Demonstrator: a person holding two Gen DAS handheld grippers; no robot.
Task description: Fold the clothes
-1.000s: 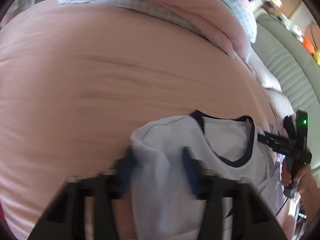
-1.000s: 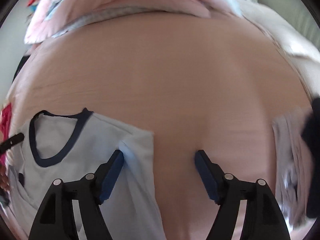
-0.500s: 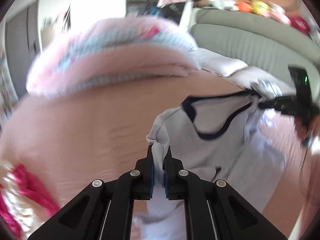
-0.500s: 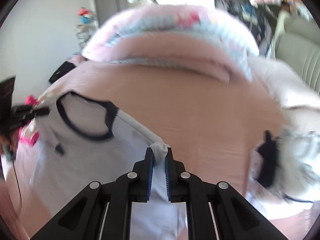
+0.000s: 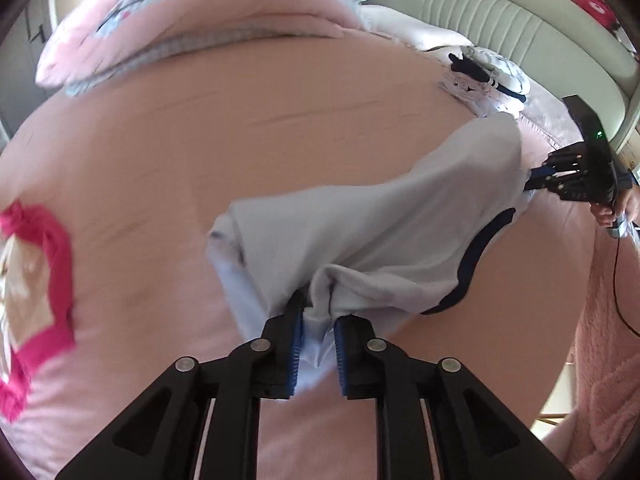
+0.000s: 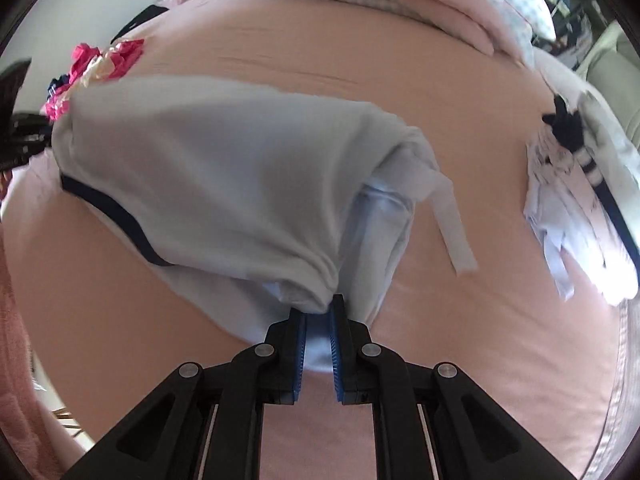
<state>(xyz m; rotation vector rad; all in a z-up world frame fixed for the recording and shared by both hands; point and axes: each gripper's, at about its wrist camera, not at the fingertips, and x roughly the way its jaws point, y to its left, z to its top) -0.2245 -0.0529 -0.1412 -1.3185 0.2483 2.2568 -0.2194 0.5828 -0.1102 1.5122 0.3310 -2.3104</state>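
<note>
Both grippers are held low over the bed, angled down and forward; the left gripper (image 5: 316, 320) has its blue pads a little apart with a bunched shoulder of the pale blue T-shirt (image 5: 380, 232) pinched between them; the right gripper (image 6: 318, 320) is nearly closed on the other shoulder of the same T-shirt (image 6: 224, 168). The shirt hangs doubled over between the two tools, its navy neckband (image 5: 476, 256) drooping on the near side, its lower part resting on the pink bedsheet (image 5: 200, 128) just ahead of the fingers. Beyond the tools lies a rolled pink quilt (image 5: 192, 12); a heap of white and navy clothes (image 6: 580, 184) sits off to the right; a pink-and-cream garment (image 5: 28, 280) lies left; a grey padded headboard (image 5: 500, 20) stands at the far right.
</note>
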